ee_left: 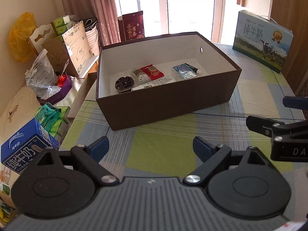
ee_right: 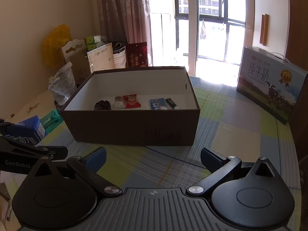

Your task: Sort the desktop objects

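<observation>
A brown open box [ee_left: 169, 105] [ee_right: 134, 127] stands on the checked tablecloth ahead of both grippers. Inside lie a dark scrunchie [ee_left: 124, 84] [ee_right: 103, 105], a packet of white beads [ee_left: 141, 76] [ee_right: 119, 104], a red packet [ee_left: 152, 71] [ee_right: 131, 100], a blue box [ee_left: 183, 71] [ee_right: 156, 104], a white tube [ee_left: 146, 86] and a black item [ee_right: 171, 103]. My left gripper [ee_left: 151, 147] is open and empty, near the box's front. My right gripper [ee_right: 153, 156] is open and empty; it also shows at the right of the left wrist view [ee_left: 277, 132].
A milk carton pack [ee_left: 262, 40] [ee_right: 269, 82] stands at the back right of the table. A blue milk box [ee_left: 25, 144] [ee_right: 28, 129], green packets [ee_left: 52, 117] and piled bags and cartons [ee_left: 63, 44] crowd the left side beyond the table edge.
</observation>
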`<state>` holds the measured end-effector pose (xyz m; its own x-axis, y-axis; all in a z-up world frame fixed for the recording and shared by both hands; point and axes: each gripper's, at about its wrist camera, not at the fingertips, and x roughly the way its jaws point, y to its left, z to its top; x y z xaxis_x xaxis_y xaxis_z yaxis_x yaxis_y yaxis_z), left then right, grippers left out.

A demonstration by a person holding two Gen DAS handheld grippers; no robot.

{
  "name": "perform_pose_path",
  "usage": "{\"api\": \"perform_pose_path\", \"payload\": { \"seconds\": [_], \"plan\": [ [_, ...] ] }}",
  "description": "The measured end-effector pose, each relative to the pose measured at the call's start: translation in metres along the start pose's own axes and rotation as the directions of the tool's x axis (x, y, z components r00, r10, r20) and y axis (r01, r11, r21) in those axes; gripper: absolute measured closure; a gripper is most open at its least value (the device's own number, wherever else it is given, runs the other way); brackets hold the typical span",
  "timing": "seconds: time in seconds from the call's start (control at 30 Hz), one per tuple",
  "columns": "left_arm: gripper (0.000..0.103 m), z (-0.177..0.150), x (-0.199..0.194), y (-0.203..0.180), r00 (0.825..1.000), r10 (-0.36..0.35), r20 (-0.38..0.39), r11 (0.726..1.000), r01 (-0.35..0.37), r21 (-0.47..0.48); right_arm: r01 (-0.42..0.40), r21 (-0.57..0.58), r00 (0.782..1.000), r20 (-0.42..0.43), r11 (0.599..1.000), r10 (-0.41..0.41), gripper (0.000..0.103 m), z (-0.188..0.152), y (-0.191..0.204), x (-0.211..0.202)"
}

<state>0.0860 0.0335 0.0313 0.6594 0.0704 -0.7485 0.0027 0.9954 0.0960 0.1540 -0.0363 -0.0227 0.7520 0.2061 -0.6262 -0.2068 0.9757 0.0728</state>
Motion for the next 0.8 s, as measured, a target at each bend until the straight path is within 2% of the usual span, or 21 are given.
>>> {"api": "perform_pose_path", "payload": {
  "seconds": [0.43, 0.8],
  "plan": [
    [0.011, -0.010, -0.011, -0.014, 1.000, 0.016, -0.002, 1.000, -0.016, 0.004, -0.010, -0.020, 1.000, 0.002, 1.000, 0.010, 0.002, -0.013, -0.002, -0.013],
    [0.011, -0.019, -0.007, -0.025, 0.999, 0.018, -0.032, 1.000, -0.018, 0.002, -0.017, -0.023, 0.999, -0.032, 1.000, 0.017, 0.002, -0.027, -0.009, -0.015]
  ]
}}
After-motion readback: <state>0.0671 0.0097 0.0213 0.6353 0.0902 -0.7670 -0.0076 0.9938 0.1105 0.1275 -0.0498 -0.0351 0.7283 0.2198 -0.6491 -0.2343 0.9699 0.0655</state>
